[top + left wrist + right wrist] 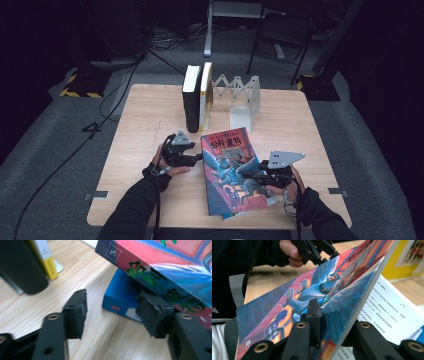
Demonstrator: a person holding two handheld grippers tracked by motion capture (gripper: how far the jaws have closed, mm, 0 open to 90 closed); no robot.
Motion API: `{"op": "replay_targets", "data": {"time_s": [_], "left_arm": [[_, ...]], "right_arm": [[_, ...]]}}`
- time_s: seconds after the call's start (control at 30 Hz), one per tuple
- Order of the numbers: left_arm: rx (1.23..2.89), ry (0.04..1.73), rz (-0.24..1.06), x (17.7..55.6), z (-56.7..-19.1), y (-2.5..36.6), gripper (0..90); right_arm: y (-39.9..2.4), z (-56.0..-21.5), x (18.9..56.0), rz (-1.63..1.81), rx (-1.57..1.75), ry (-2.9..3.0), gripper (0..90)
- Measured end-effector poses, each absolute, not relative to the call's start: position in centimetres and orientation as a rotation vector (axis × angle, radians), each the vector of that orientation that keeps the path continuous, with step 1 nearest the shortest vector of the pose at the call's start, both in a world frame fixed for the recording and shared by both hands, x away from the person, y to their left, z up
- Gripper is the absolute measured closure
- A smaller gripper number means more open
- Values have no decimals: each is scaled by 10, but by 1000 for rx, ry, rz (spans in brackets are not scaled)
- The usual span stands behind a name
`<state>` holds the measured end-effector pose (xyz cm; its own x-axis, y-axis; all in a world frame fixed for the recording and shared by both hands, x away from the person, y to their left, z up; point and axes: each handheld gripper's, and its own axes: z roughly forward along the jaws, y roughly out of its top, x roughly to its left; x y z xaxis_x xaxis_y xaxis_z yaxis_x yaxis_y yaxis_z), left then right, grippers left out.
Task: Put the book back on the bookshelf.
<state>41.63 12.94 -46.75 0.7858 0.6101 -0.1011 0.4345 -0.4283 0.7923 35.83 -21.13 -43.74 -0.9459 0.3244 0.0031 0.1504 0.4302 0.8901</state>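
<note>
- The colourful book (231,172) lies at the table's (145,115) near edge, long axis running away from the person, towards the two upright books (196,97).
- The right gripper (260,176) has clenched the book's front cover (294,307) along its right edge and tilts it up off the pages (387,307).
- The left gripper (196,158) sits just left of the book's spine (160,282), jaws released and half-closed, with nothing between them.
- A blue book (122,297) lies under the colourful book; the white folding bookend (242,97) stands beyond it, clear.
</note>
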Motion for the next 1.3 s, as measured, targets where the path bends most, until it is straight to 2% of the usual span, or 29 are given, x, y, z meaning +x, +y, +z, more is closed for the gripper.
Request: {"op": "replay_targets", "data": {"time_s": [0.03,0.07,0.13,0.23,0.3,0.33,0.5,0.57,0.67,0.87,1.03,1.3], "left_arm": [[2102,725,216,416,-464,127,483],[2111,696,218,416,-461,125,607],[2081,672,183,417,-457,125,698],[2069,619,191,418,-447,124,770],[2065,575,186,417,-440,120,784],[2065,575,186,417,-440,120,836],[2072,537,181,420,-437,114,869],[2077,526,178,421,-435,112,886],[2070,517,194,423,-431,109,893],[2045,506,213,427,-421,109,898],[2031,513,276,435,-400,109,898],[2002,504,344,434,-372,104,898]], "right_arm": [[-211,-437,358,1532,412,2508,744],[-211,-436,356,1525,385,2498,743],[-212,-435,356,1540,377,2483,738],[-214,-434,360,1555,379,2480,707],[-214,-433,364,1565,384,2486,605],[-212,-432,366,1550,389,2501,603],[-211,-432,374,1541,404,2545,558],[-212,-429,378,1558,432,2548,568],[-212,-423,381,1532,438,2546,687],[-212,-414,383,1515,413,2506,755],[-212,-400,388,1500,409,2385,848],[-213,-394,378,1495,396,2210,858]]}}
